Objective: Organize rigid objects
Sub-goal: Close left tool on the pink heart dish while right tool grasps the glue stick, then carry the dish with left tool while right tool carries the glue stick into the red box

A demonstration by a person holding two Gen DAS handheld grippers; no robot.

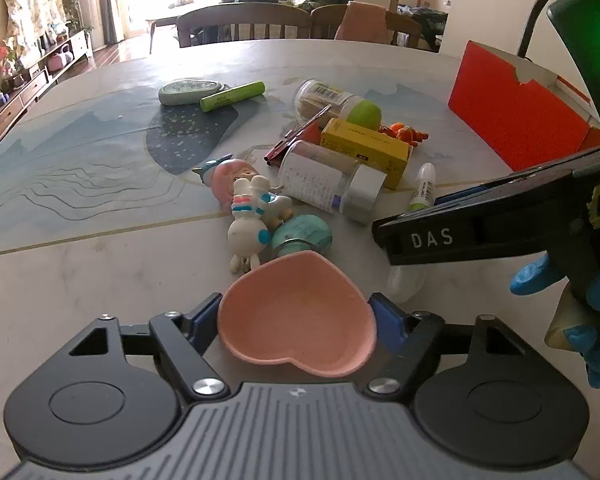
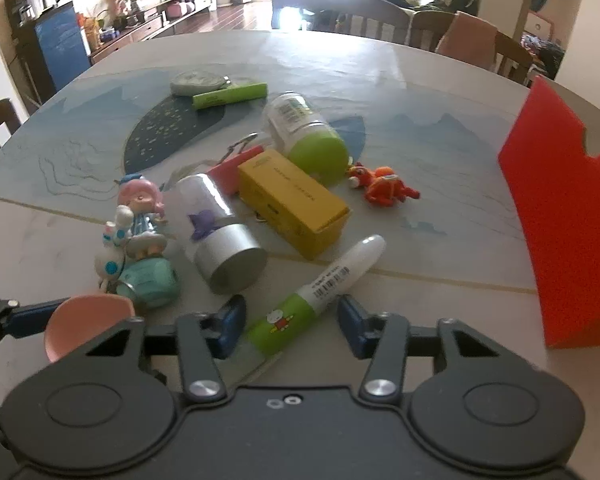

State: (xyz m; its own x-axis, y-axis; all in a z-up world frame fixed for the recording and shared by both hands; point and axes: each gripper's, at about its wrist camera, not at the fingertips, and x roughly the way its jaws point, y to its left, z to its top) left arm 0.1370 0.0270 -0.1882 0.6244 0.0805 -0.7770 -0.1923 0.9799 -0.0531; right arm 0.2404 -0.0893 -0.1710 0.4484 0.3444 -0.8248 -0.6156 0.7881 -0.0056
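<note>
Pink heart-shaped dish point(image 1: 298, 316): shallow, nothing visible inside, resting on the worktop point(image 1: 80, 264) between the blue pads of the left claw point(image 1: 300, 326), which sit at its two sides; whether they press it cannot be told. Just beyond the dish: white rabbit figure point(image 1: 246, 226), pink-haired doll point(image 1: 230, 176), teal jar point(image 1: 304, 234), all touching one another in a cluster. Far left of the pile, well apart: grey oval case point(image 1: 188, 91) with a green marker point(image 1: 234, 96) lying against it. Centre: clear jar with silver cap point(image 1: 328, 186) on its side, contents unclear; yellow carton point(image 1: 366, 146) closed, beside it; clear jar with green cap point(image 1: 336, 102) on its side, holding thin wooden sticks; red clip point(image 1: 296, 138) wedged under these. Orange toy point(image 1: 406, 132) just right of the carton. Green-and-white pen point(image 2: 316, 292): lies slanted between the pads of the right claw point(image 2: 290, 330), which stand spread on either side without touching it. Far right: red open box point(image 1: 520, 114), interior hidden. Left wrist view shows the right claw's black body from the side, held by a blue-gloved hand point(image 1: 580, 312), which blocks most of the pen; right wrist view shows the pen whole and only an edge of the dish.
</note>
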